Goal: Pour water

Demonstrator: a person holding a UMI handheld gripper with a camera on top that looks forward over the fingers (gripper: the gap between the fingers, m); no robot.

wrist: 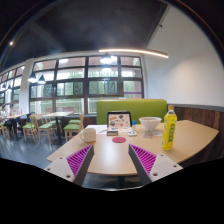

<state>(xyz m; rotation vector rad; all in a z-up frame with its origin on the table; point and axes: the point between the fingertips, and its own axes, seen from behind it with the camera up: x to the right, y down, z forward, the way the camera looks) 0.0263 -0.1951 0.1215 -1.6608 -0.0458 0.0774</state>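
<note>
**Observer:** What does the gripper view give you?

**Operator:** My gripper is held back from the near edge of a light wooden table. Its fingers are spread wide with nothing between them, the magenta pads facing each other across bare tabletop.

**Observer:** Where is the water?

**Operator:** I take it to be in the bottle of yellow liquid, which stands upright beyond the right finger, well apart from it. A white bowl sits just beside the bottle, probably the vessel to fill, hence the pairing. A white cup stands beyond the left finger, with a red coaster in the middle.

**Observer:** Why stay back?

**Operator:** I judge nothing is started; from here I can see everything before reaching for the bottle.
</note>
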